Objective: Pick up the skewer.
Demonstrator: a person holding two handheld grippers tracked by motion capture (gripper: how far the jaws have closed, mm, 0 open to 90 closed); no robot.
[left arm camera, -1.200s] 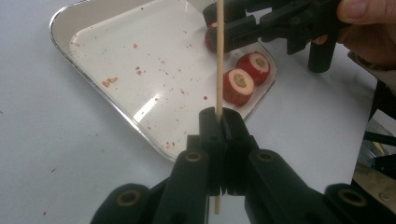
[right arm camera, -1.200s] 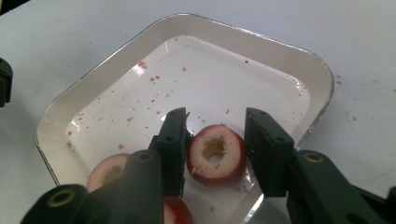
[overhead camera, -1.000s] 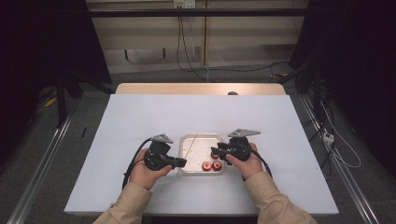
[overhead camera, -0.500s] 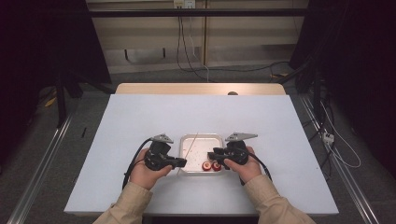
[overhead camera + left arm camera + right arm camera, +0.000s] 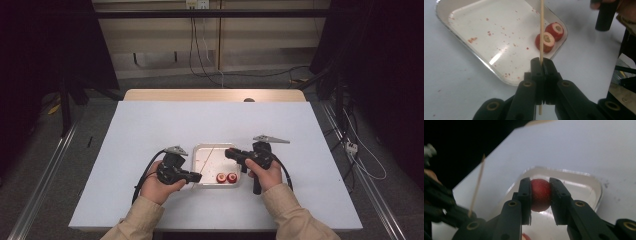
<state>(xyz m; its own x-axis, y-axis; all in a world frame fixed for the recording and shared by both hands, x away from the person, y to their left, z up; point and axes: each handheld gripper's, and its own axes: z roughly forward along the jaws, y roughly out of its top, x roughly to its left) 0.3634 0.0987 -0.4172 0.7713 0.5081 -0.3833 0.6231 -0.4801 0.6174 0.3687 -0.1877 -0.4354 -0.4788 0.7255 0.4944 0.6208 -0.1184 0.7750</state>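
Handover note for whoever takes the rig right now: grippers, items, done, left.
Left gripper: shut on the wooden skewer, which is bare and slants over the tray.
Right gripper: jaws have just been closing, now shut on a strawberry piece, held above the tray.
Two cut strawberry pieces lie in the tray's corner.
Done: skewer and one piece picked up.
Left: probably thread the held piece onto the skewer, then the other two.

Skewer (image 5: 541, 37) top cut by frame edge; red fruit piece (image 5: 540, 194) sides hidden behind jaws.
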